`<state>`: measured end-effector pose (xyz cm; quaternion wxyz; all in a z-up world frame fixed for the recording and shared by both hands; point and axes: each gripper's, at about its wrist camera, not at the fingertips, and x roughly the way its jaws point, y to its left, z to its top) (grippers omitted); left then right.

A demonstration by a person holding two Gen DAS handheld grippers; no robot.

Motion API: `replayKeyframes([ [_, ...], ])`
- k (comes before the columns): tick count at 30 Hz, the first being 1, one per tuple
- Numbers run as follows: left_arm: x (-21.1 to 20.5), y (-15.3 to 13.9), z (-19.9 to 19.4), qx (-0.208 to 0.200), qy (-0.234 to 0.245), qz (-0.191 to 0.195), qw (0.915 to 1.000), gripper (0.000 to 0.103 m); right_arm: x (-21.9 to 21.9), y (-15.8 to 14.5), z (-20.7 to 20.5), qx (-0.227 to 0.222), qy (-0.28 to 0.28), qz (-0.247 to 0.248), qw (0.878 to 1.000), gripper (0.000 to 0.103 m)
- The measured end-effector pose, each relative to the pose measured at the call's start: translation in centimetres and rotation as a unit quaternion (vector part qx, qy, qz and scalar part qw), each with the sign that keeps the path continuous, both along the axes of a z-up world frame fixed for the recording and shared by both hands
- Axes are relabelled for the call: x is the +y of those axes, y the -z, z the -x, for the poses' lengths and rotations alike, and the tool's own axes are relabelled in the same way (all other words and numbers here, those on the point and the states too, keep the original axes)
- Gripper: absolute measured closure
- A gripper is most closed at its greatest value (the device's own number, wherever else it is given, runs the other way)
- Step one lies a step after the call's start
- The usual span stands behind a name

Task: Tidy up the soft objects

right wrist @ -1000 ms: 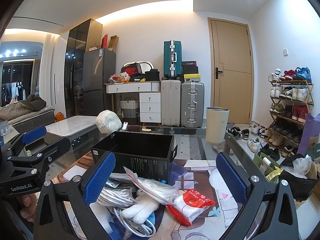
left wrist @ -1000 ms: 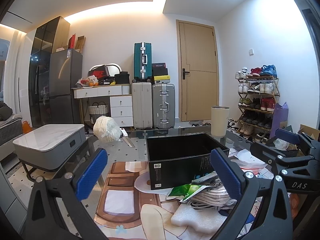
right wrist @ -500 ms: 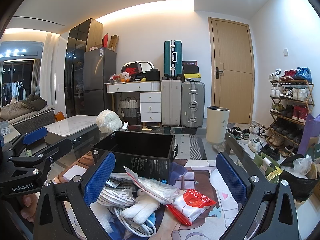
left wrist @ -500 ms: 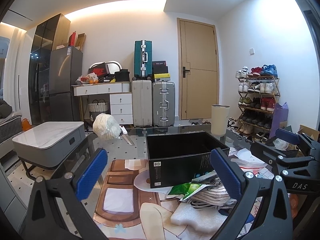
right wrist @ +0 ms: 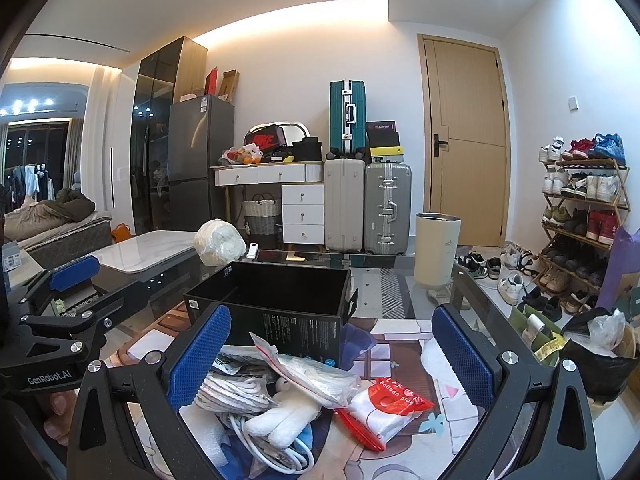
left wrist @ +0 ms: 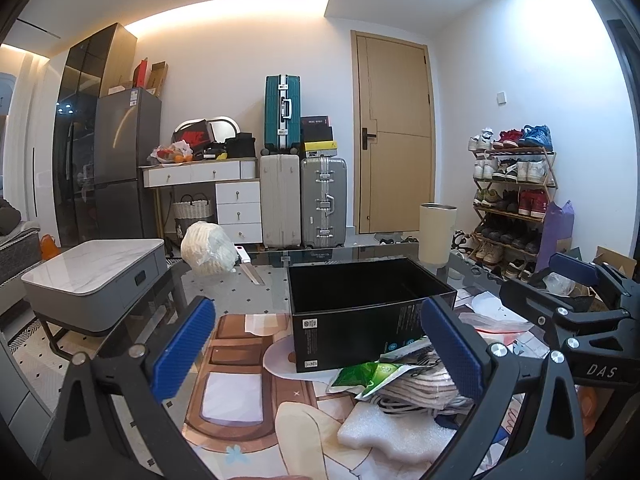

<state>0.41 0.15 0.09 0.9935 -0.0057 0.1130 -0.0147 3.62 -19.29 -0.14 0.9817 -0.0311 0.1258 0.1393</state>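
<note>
Just in front of the open, empty black cardboard box [right wrist: 276,300], the heap of soft bags and white plush [right wrist: 288,412] awaits: lower your wide-open, empty right gripper [right wrist: 332,360] squarely, keeping the equally open, empty left gripper [left wrist: 316,344] clear.

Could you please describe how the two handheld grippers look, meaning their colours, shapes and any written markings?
Both are black, angular frames with silver screws and two fingers bearing textured blue pads. The left gripper has "GenRobot.AI" printed in white on its side, readable in the right wrist view. The right gripper carries white letters "DAS", seen in the left wrist view. No cables or sleeves show.
</note>
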Motion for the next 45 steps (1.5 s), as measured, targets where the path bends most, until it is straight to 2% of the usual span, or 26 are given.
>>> replayKeyframes([
  [5, -0.1, 0.1, -0.1, 0.003, -0.013, -0.004, 0.9999, 0.0, 0.0, 0.0, 0.0, 0.0, 0.0, 0.0, 1.0, 0.0],
  [14, 0.7, 0.4, -0.5, 0.018, -0.018, 0.016, 0.9995, 0.0, 0.0, 0.0, 0.0, 0.0, 0.0, 0.0, 1.0, 0.0],
  [17, 0.6, 0.4, -0.5, 0.016, -0.038, 0.007, 0.9991, 0.0, 0.0, 0.0, 0.0, 0.001, -0.001, 0.001, 1.0, 0.0],
  [28, 0.7, 0.5, -0.8, 0.023, -0.047, 0.006, 0.9986, 0.0, 0.0, 0.2, 0.2, -0.003, 0.0, -0.001, 1.0, 0.0],
  [33, 0.8, 0.6, -1.0, 0.031, -0.082, 0.0, 0.9962, 0.0, 0.2, 0.3, 0.5, -0.003, 0.004, -0.001, 1.0, 0.0],
  [42, 1.2, 0.7, -1.0, 0.03, -0.099, 0.003, 0.9947, 0.0, -0.3, 0.1, 0.0, -0.002, 0.011, 0.0, 1.0, 0.0],
  [45, 1.1, 0.7, -0.8, 0.03, -0.084, 0.007, 0.996, 0.0, -0.4, 0.1, 0.1, -0.005, 0.025, 0.002, 1.0, 0.0],
])
